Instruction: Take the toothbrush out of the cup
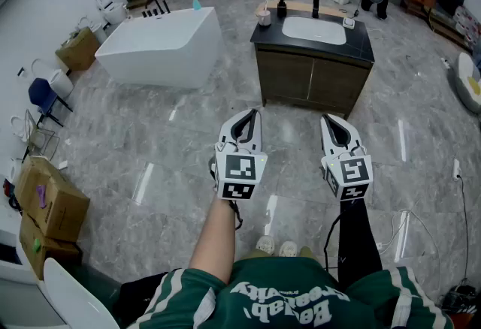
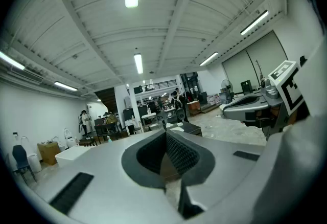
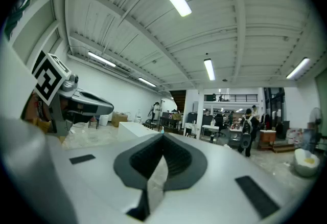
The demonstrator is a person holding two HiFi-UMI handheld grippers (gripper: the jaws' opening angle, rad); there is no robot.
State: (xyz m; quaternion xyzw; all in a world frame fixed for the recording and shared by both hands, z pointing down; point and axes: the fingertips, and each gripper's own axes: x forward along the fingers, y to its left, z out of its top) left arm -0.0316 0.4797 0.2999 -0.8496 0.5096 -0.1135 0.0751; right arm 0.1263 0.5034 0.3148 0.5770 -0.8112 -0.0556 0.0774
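A dark vanity (image 1: pixel 312 68) with a white sink (image 1: pixel 313 29) stands across the floor, well ahead of me. A small pale cup (image 1: pixel 264 17) sits on its left end; I cannot make out a toothbrush at this distance. My left gripper (image 1: pixel 253 115) and right gripper (image 1: pixel 328 119) are held side by side at about waist height, pointing level toward the vanity and far short of it. Both are shut with nothing between the pads. In the left gripper view the left gripper's (image 2: pixel 166 133) tips meet. The right gripper's (image 3: pixel 163 136) tips also meet in its own view.
Dark bottles (image 1: pixel 282 8) stand beside the cup. A white bathtub (image 1: pixel 161 46) is left of the vanity. Cardboard boxes (image 1: pixel 49 200), a blue chair (image 1: pixel 43 95) and a white fixture (image 1: pixel 71 294) line the left side. Grey marble floor (image 1: pixel 150 147) lies between me and the vanity.
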